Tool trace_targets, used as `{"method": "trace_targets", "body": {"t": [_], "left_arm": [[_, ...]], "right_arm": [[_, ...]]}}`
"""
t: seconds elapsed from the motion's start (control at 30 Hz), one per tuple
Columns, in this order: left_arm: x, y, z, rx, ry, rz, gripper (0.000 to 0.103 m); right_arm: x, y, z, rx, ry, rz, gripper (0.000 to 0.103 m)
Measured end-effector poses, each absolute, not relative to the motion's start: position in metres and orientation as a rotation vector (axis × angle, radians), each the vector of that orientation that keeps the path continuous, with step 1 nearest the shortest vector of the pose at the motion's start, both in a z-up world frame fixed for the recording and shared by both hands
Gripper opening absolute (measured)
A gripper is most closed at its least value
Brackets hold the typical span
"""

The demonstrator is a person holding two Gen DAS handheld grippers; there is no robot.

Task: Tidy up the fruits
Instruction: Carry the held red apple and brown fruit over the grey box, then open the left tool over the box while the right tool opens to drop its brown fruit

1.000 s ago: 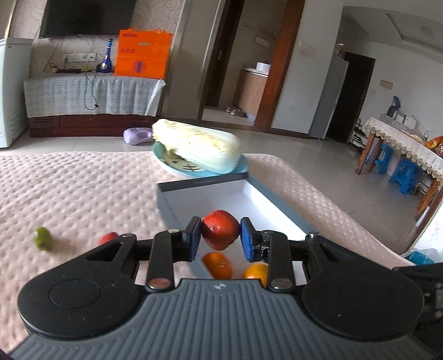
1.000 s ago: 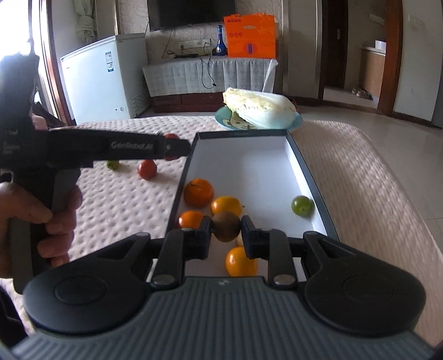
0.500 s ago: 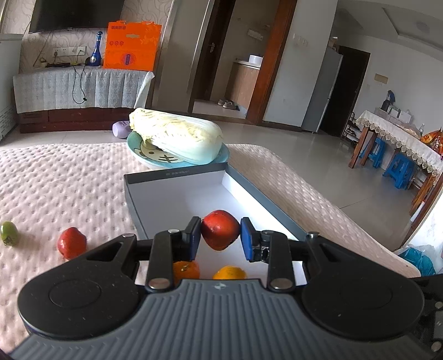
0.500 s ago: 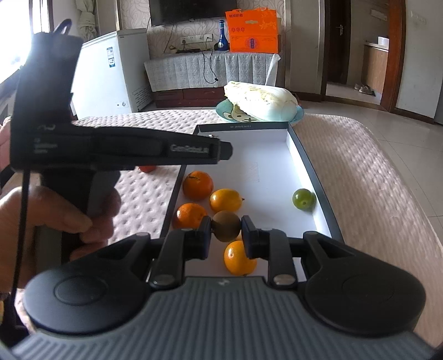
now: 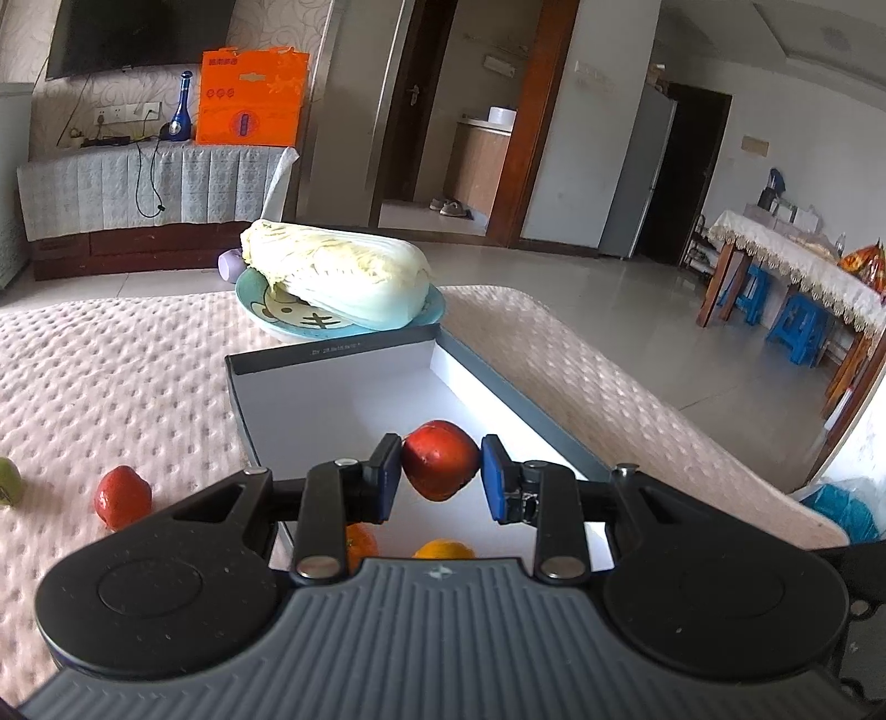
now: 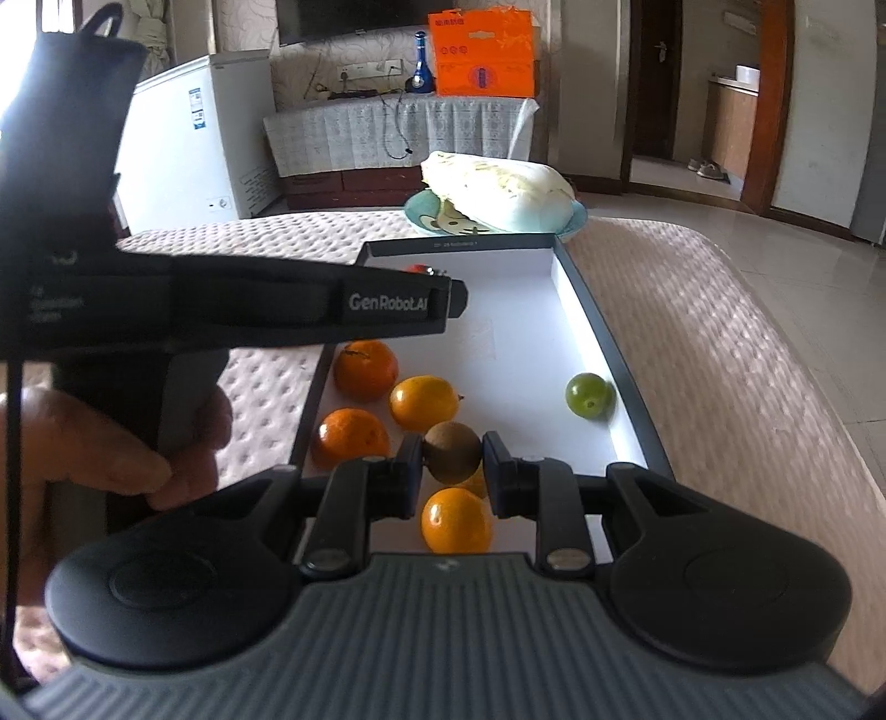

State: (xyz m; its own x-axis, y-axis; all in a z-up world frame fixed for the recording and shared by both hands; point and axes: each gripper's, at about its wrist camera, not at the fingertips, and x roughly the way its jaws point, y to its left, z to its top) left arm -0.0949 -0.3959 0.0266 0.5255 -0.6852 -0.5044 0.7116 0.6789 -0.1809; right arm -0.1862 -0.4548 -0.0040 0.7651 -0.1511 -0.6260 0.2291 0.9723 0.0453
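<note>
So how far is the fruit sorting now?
Done: four orange fruits and a green one lie in the box. In hand: left tongs hold a red fruit, right tongs a brown fruit. Left: a red fruit on the cloth and another green one.

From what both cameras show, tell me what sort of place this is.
Most likely the living and dining room of a home: a wall television above a cloth-draped cabinet, a chest freezer, and a dining table with blue stools.
</note>
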Motion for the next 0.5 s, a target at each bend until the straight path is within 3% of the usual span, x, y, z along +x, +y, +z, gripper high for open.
{"method": "trace_targets", "body": {"t": [0.17, 0.3, 0.5], "left_arm": [[-0.096, -0.396, 0.027, 0.057, 0.577, -0.841, 0.037], [-0.097, -0.392, 0.030, 0.037, 0.574, -0.844, 0.046], [-0.101, -0.372, 0.043, -0.019, 0.525, -0.845, 0.049]], "right_arm": [[-0.184, -0.460, -0.006, 0.166, 0.667, -0.243, 0.029], [-0.184, -0.457, -0.004, 0.163, 0.653, -0.259, 0.050], [-0.181, -0.449, 0.002, 0.175, 0.608, -0.255, 0.051]]}}
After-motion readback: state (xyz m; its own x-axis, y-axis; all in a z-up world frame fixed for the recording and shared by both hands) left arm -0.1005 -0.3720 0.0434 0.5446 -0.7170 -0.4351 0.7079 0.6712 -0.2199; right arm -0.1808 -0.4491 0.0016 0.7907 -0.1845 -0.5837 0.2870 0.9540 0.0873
